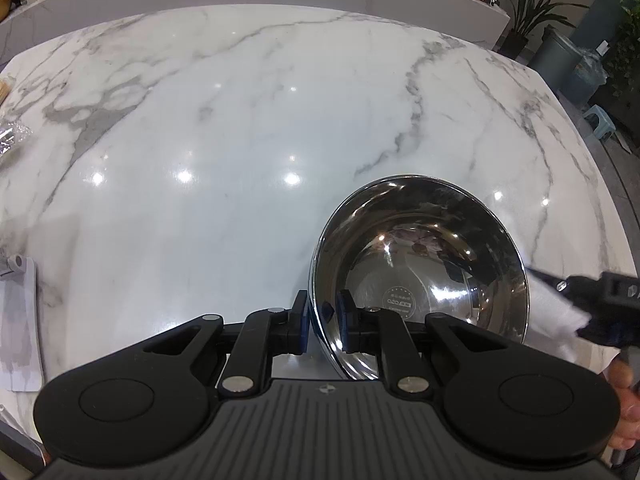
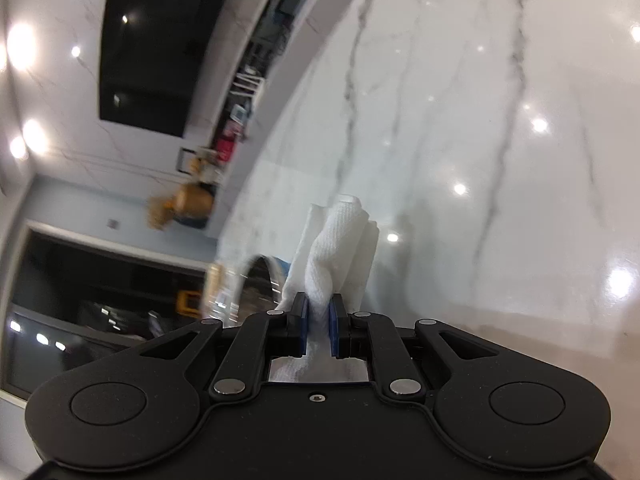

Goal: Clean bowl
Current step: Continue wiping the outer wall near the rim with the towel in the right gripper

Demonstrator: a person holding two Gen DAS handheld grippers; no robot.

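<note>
In the left wrist view, the left gripper (image 1: 322,322) is clamped on the near rim of a steel bowl (image 1: 420,272), one pad outside the wall and one inside. The bowl sits tilted on the marble counter (image 1: 200,140), its shiny inside facing the camera. At the right edge, the right gripper (image 1: 600,292) shows beside the bowl with white cloth (image 1: 556,312) and part of a hand (image 1: 624,408).

In the right wrist view, the right gripper (image 2: 319,320) is pinched tight on a twisted white cloth (image 2: 340,240) that stands up between its pads. The bowl's rim (image 2: 256,268) appears blurred just left of the cloth, above the marble counter (image 2: 480,140).
</note>
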